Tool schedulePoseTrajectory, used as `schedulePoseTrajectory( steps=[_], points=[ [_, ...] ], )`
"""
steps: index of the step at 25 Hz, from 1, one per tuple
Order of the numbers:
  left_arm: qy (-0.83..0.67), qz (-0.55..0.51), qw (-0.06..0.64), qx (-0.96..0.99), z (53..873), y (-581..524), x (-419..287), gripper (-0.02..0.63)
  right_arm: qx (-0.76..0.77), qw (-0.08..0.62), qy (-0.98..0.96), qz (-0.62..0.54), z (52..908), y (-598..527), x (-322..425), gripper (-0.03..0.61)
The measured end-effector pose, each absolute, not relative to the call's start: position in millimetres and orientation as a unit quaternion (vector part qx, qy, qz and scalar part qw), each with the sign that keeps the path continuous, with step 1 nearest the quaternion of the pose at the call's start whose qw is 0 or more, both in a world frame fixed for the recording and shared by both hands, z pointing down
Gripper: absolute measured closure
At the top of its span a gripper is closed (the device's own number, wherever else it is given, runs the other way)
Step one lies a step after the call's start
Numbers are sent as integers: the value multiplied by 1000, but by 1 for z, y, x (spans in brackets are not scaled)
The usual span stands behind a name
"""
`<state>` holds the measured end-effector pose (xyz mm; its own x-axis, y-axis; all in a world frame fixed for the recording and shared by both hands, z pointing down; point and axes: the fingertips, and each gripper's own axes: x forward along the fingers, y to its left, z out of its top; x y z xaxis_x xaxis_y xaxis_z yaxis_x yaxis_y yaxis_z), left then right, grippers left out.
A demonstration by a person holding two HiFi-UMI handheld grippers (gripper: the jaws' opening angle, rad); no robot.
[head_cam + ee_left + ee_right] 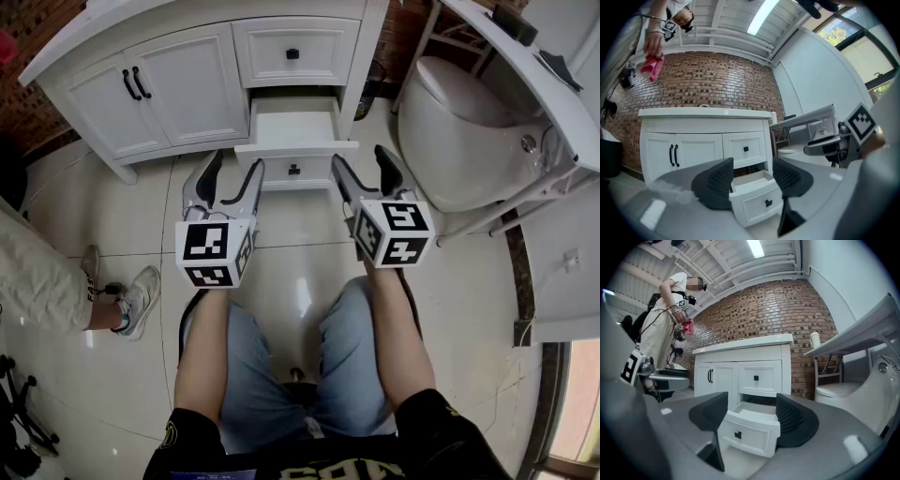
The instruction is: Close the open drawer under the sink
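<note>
The left tongs are held spread, and nothing is pinched. The drawer is seen pulled out at the bottom of the cabinet, near and between both tongs. The right tongs are held spread too, and nothing is pinched.

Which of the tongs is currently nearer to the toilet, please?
Right. The right tongs hang open beside the toilet, at the open drawer's near corner. The left tongs sit across the drawer, on its far side.
</note>
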<state>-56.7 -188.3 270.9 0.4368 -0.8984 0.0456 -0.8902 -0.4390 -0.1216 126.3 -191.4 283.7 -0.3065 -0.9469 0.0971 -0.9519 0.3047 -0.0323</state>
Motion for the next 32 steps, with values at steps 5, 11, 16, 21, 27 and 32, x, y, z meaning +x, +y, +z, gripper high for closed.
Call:
schedulePoseTrajectory(
  steps=[5, 11, 16, 21, 27, 32],
  points=[
    [520, -33, 23, -853, 276, -198, -53, 353, 571, 63, -818, 28, 293, -195, 135, 279],
    [522, -33, 22, -852, 279, -205, -54, 353, 545, 79, -833, 59, 344, -196, 132, 298],
    [525, -33, 15, -851, 282, -210, -59, 353, 526, 97, -842, 67, 371, -206, 122, 302],
    [523, -33, 18, -852, 281, -212, -61, 353, 502, 107, -855, 68, 390, -220, 105, 309],
    [519, -40, 12, -854, 289, -217, -56, 353, 477, 132, -865, 85, 425, -239, 89, 318],
    [514, -37, 9, -857, 289, -220, -53, 353, 458, 155, -870, 99, 455, -254, 69, 327]
  ],
)
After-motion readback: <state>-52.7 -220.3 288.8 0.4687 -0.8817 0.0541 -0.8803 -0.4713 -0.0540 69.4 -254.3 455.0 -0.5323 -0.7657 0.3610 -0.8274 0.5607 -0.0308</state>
